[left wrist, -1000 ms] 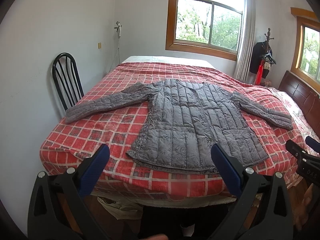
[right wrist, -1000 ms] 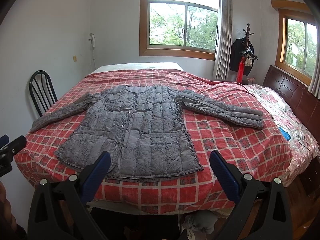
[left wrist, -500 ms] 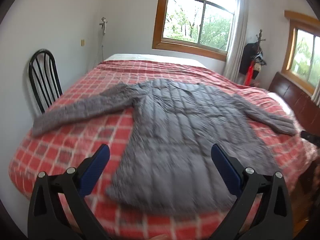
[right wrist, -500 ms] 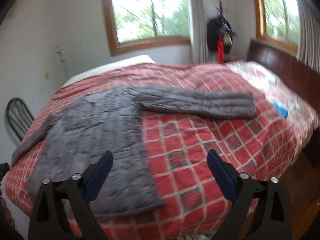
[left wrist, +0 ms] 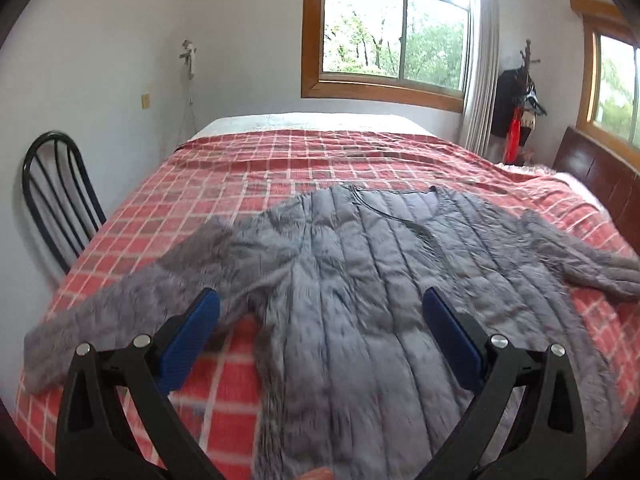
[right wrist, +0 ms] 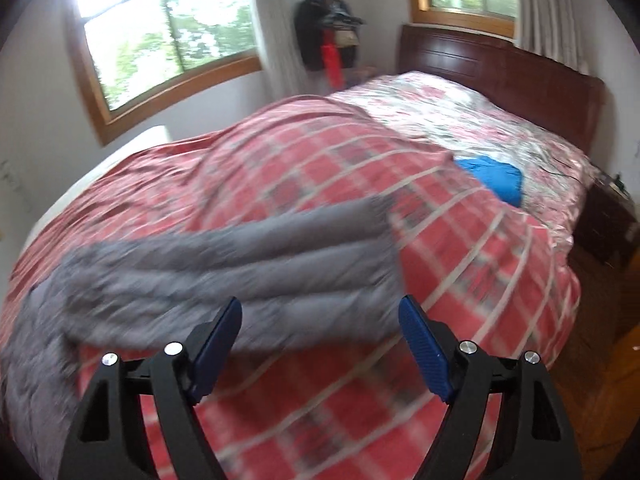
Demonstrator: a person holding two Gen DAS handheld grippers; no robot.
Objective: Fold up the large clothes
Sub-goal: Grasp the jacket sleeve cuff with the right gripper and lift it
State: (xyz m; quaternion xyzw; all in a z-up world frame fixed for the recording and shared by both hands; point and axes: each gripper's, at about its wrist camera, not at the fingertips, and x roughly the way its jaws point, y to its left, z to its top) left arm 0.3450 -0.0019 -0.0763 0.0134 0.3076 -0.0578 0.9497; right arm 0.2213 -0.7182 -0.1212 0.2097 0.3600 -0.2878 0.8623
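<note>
While the grey quilted jacket [left wrist: 360, 280] is spread flat on the red checked bedspread [left wrist: 248, 176], filling the centre and lower half of the left wrist view, nothing is gripped. The left gripper [left wrist: 320, 320] is held with its jaws wide apart above the jacket body, near the armpit of the sleeve reaching toward the lower left. In the right wrist view, the right gripper [right wrist: 320, 324] is likewise held agape just short of the other sleeve [right wrist: 240, 260], whose cuff end lies at frame centre. Both views are blurred, so contact cannot be confirmed. A misjudged pinch is judged the main risk: the bedspread could be caught with the sleeve, or only 1 slippery layer grabbed, dragging the jacket askew.
</note>
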